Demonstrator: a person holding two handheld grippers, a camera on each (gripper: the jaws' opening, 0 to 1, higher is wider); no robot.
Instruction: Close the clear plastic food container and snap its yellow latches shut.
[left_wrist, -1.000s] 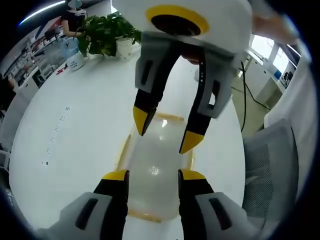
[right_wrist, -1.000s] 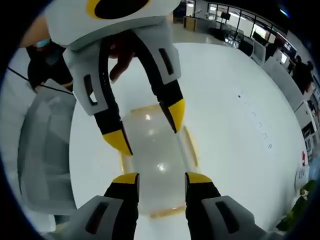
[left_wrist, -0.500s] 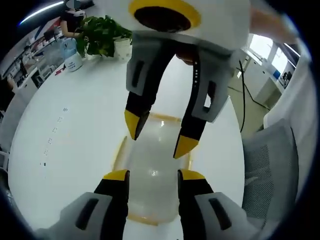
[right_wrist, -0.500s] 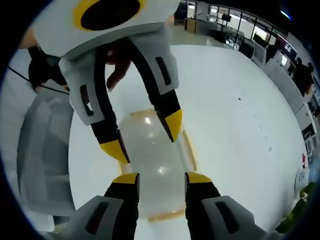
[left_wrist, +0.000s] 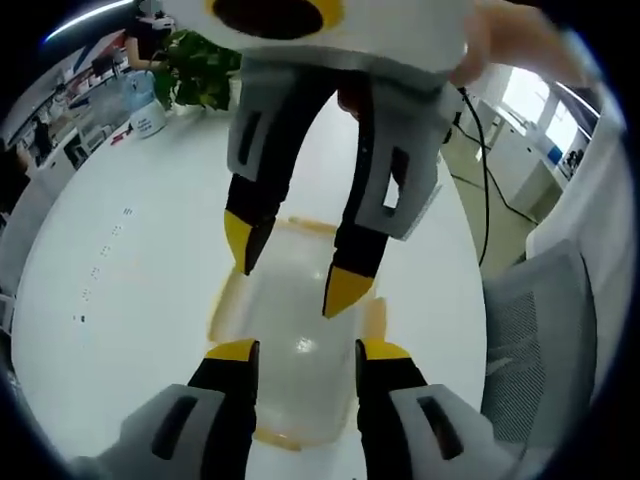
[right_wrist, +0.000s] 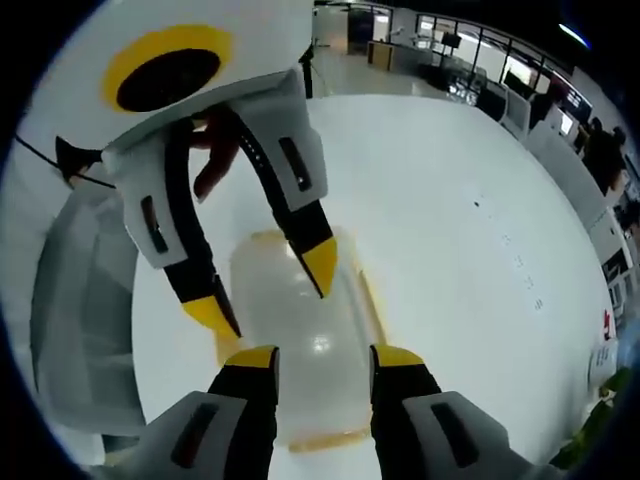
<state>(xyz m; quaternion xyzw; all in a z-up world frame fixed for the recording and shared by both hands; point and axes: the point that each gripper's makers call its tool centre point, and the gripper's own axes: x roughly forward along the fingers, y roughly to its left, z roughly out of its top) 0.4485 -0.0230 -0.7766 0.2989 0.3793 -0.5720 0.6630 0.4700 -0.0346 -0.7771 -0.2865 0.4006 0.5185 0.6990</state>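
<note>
The clear plastic food container lies on the white table with its lid on and yellow latches along its edges. My left gripper hovers open over its near end. My right gripper comes in from above, open, its yellow fingertips just over the lid. In the right gripper view the same container lies under my right gripper, and the left gripper faces it, jaws apart above the lid. A yellow latch sticks out on the right side.
A potted plant and a water jug stand at the table's far end. A grey mesh chair stands beside the table, seen also as the chair. A black cable runs past the table edge. People sit far off.
In each view the facing gripper has come closer and lower over the lid, shifting left. Both pairs of jaws stay apart. The container has kept its place on the table.
</note>
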